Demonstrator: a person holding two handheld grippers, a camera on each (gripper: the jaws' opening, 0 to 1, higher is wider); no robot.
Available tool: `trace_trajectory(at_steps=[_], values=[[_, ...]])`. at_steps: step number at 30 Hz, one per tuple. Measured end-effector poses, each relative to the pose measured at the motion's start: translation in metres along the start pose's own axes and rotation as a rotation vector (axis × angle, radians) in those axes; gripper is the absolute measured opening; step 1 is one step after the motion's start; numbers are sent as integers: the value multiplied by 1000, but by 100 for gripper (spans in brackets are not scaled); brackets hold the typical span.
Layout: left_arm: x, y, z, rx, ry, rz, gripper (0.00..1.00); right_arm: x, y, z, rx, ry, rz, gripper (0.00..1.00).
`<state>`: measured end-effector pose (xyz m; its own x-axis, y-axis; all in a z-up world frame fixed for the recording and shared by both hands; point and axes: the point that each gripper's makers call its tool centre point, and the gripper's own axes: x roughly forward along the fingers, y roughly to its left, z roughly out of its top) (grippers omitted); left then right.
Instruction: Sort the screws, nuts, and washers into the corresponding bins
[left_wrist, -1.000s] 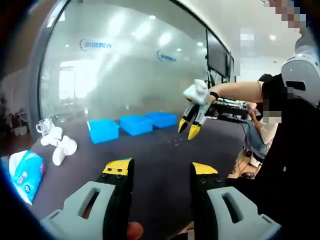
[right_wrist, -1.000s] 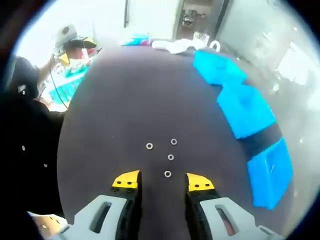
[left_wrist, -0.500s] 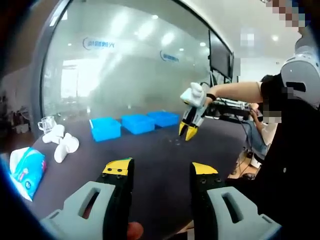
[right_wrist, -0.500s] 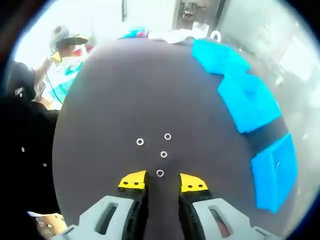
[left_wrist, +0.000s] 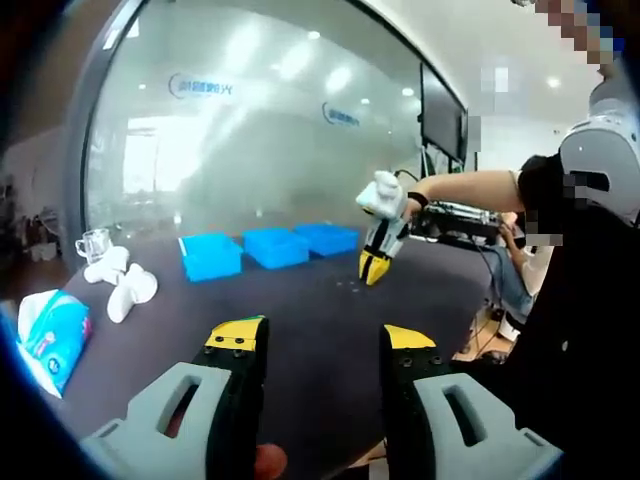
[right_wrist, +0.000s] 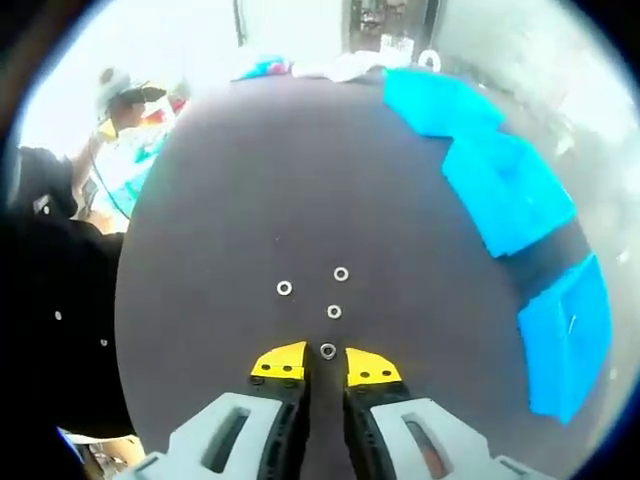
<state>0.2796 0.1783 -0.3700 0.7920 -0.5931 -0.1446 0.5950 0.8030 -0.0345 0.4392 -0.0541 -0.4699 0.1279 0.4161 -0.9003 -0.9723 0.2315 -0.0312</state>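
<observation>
Several small metal washers lie on the dark table (right_wrist: 230, 200). One washer (right_wrist: 327, 351) sits right at the tips of my right gripper (right_wrist: 326, 364), whose jaws are open by a narrow gap with nothing gripped; three more washers (right_wrist: 285, 289) (right_wrist: 341, 274) (right_wrist: 334, 312) lie just beyond. Three blue bins (right_wrist: 435, 100) (right_wrist: 510, 190) (right_wrist: 565, 335) line the right side. In the left gripper view, my left gripper (left_wrist: 322, 340) hovers open and empty over the near table, while the right gripper (left_wrist: 374, 266) points down at the table in front of the blue bins (left_wrist: 275, 247).
White cloth-like items (left_wrist: 122, 288), a tissue pack (left_wrist: 50, 335) and a glass cup (left_wrist: 92, 243) sit at the table's left end. A glass wall stands behind the bins. A person (left_wrist: 570, 300) stands at the right, and another person (right_wrist: 50, 200) sits beyond the table edge.
My right gripper has lowered toward the washers and its jaws have narrowed around the nearest one. The left gripper has stayed in place, open.
</observation>
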Motion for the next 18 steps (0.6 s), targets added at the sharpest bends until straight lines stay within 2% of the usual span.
trace_trajectory(at_steps=[2,12,16,18], values=[[0,0,0,0,2,1,43,0,2,0,1,1,4,2],[-1,0,3,-3,-6,5,43,-5,10,2,-36,-1,-18,1],[-1,1,6,0,-13,10,42,-9,17,3,-24,-33,-16,1],[-1,3,7,-1,-20,15,42,-13,19,7,1,-77,-24,1]])
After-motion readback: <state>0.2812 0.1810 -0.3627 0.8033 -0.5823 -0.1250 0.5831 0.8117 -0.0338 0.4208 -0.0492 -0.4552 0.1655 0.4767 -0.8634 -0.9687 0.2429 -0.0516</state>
